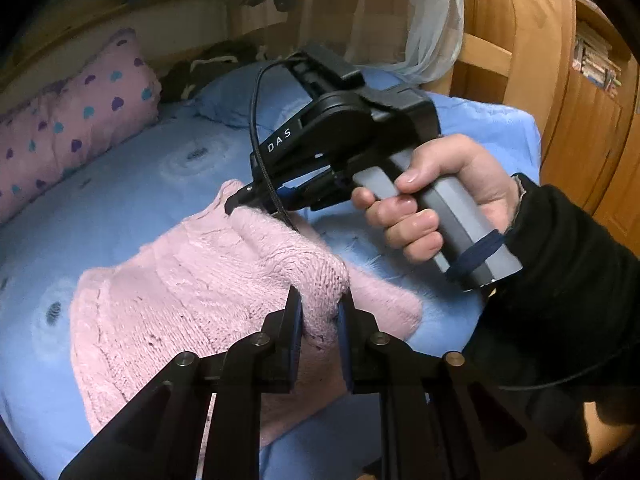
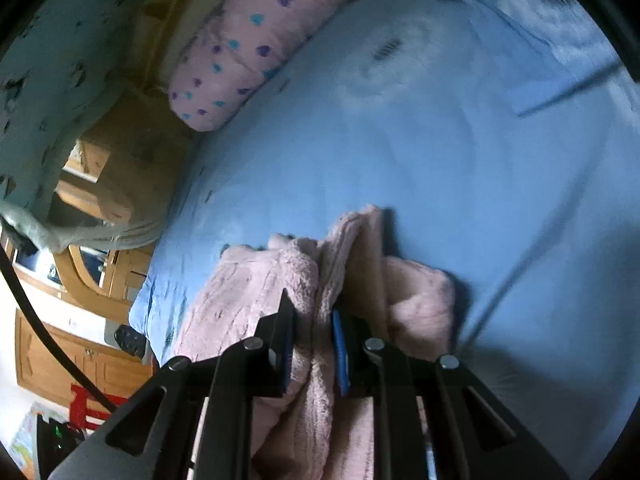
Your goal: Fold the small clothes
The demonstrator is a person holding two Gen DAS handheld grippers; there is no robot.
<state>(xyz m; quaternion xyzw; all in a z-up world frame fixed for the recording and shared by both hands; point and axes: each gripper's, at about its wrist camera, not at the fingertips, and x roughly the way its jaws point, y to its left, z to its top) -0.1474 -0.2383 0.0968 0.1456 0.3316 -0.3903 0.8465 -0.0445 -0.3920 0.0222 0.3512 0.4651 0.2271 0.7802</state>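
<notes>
Pink knit sweater on blue bed: one edge pinched by closed left claw, another by right claw, so layer could be lifted for folding.

A bed covered with a light blue sheet fills most of both views, and a pink pillow with purple and teal hearts lies along its far edge against the wall. A blue pillow sits at the head of the bed, with a dark bundle of cloth just behind it. Beside the bed stand wooden cupboards, a sheer white curtain hangs above, and books fill a shelf.
</notes>
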